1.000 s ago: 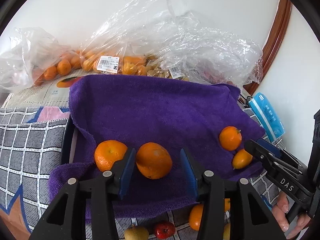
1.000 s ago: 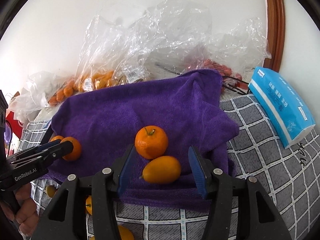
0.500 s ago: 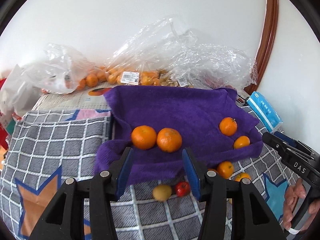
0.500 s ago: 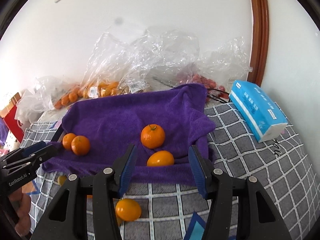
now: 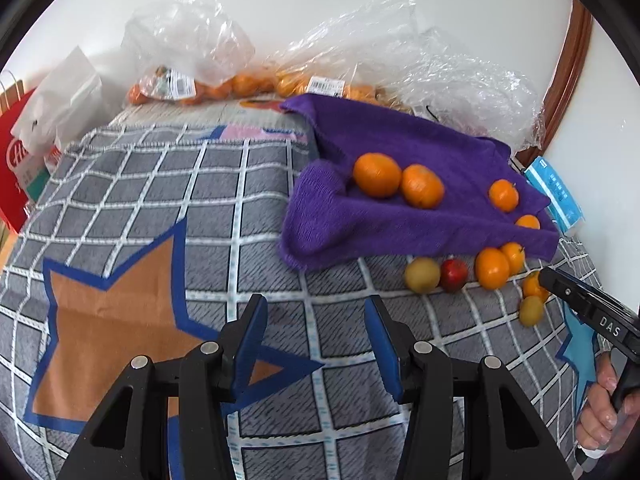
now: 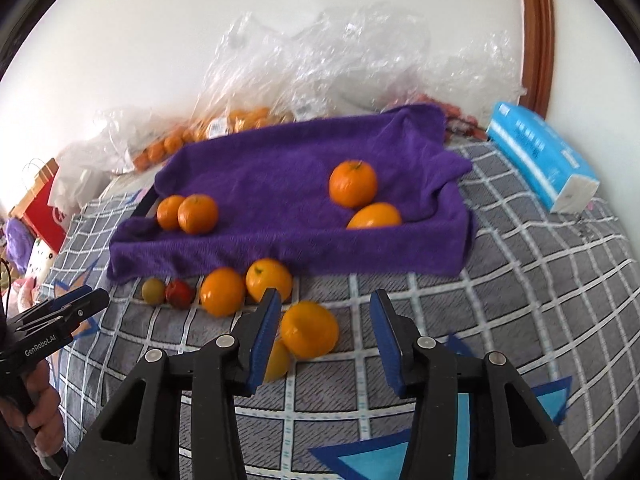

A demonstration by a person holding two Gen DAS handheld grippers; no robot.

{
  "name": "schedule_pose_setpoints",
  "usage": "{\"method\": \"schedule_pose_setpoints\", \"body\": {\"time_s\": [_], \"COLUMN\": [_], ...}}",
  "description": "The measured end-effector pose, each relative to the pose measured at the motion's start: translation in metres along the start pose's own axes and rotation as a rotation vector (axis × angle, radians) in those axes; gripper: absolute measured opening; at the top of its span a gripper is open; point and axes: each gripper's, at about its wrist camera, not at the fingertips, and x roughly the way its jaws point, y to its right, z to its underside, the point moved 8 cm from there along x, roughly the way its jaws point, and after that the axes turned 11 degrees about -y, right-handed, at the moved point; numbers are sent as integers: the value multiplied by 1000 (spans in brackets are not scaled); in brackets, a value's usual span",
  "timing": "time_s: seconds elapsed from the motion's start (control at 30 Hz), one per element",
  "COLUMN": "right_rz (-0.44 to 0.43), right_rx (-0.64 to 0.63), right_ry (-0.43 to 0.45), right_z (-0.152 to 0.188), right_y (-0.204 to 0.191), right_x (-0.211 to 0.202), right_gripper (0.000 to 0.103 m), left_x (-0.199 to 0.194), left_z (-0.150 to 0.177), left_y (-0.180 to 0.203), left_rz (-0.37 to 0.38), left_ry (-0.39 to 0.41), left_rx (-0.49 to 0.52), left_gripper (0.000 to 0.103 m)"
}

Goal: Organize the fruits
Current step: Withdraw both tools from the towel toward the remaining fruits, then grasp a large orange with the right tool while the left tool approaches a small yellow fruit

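Observation:
A tray draped with a purple towel point(image 6: 280, 184) holds two oranges at its left point(image 6: 198, 213) and an orange point(image 6: 353, 183) with a yellow-orange fruit point(image 6: 374, 216) at its right. The towel also shows in the left wrist view point(image 5: 400, 140). Loose fruit lies in front of the tray: a greenish fruit point(image 6: 153, 290), a red one point(image 6: 179, 293), two oranges point(image 6: 222, 291) and an orange point(image 6: 309, 329) between my right gripper's fingers. My right gripper point(image 6: 324, 336) is open around that orange without gripping it. My left gripper point(image 5: 316, 344) is open and empty over the checked cloth.
Clear plastic bags of small oranges point(image 5: 248, 80) lie along the wall behind the tray. A blue tissue pack point(image 6: 540, 156) lies at the right. A red paper bag point(image 5: 16, 160) stands at the far left. The grey checked cloth point(image 5: 160, 200) covers the surface.
Both grippers have pulled back from the tray, so the fruit on the towel looks farther away. The left gripper has swung left over the cloth. The right gripper now frames a loose orange.

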Motion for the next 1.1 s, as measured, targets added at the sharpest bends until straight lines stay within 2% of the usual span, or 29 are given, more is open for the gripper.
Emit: {"method": "schedule_pose_setpoints", "body": {"time_s": [0.13, 0.23, 0.33, 0.43, 0.6, 0.77, 0.97, 1.1], "right_rz": [-22, -37, -13, 26, 52, 104, 83, 79], "right_rx": [19, 40, 63, 61, 44, 20, 44, 27], "right_ry": [-38, -40, -23, 13, -36, -16, 21, 42], "right_z": [6, 7, 4, 3, 19, 22, 22, 22], "right_y": [-3, -1, 7, 17, 28, 25, 29, 26], "right_x": [16, 18, 11, 1, 12, 12, 4, -1], "right_gripper": [39, 35, 35, 35, 36, 35, 35, 35], "left_x": [0, 1, 1, 0, -1, -1, -5, -9], "left_z": [3, 4, 4, 4, 4, 4, 4, 5], "left_y": [0, 0, 0, -1, -4, -5, 1, 20], "left_rz": [-11, 20, 43, 62, 83, 96, 118, 158], "left_ry": [28, 25, 28, 34, 42, 47, 48, 4], "left_rx": [8, 10, 7, -8, -29, -37, -14, 7], "left_gripper": [50, 58, 60, 60, 60, 58, 52, 52]}}
